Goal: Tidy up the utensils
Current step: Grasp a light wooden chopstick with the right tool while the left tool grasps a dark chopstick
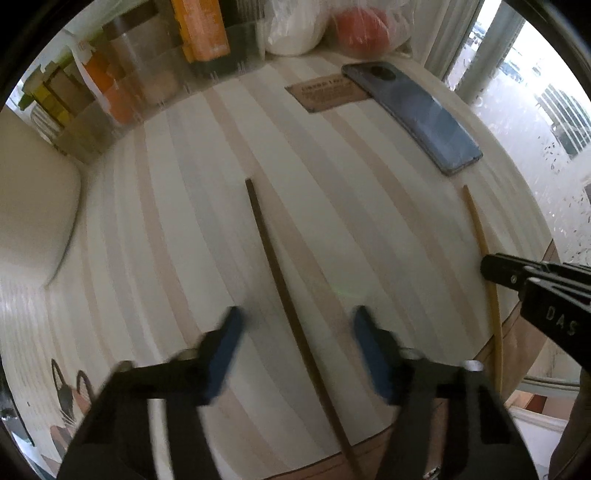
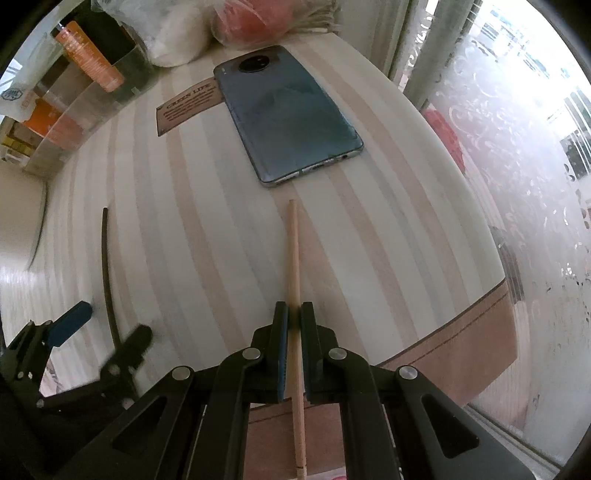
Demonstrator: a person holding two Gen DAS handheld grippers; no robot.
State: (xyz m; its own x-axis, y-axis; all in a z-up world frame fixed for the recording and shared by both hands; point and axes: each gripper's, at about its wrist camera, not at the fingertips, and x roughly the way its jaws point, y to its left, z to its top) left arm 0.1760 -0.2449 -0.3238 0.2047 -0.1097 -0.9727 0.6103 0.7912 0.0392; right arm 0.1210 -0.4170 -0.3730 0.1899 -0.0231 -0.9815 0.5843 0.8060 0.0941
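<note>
A dark brown chopstick (image 1: 280,280) lies on the striped tablecloth (image 1: 207,206), running between the open fingers of my left gripper (image 1: 295,321), which hovers over it without touching. The dark chopstick also shows in the right wrist view (image 2: 108,273), with the left gripper (image 2: 110,325) astride its near end. My right gripper (image 2: 294,314) is shut on a light wooden chopstick (image 2: 294,258), gripping it near the middle. In the left wrist view the light chopstick (image 1: 480,229) lies at the right, with the right gripper (image 1: 491,267) on it.
A blue-grey phone (image 2: 288,114) lies face down beyond the light chopstick, partly over a brown label (image 2: 184,107). Clear organizers with orange bottles (image 1: 203,29) and bagged items (image 1: 362,26) stand at the back. A cream object (image 1: 33,214) is at the left. The table edge (image 2: 495,273) and a window are at the right.
</note>
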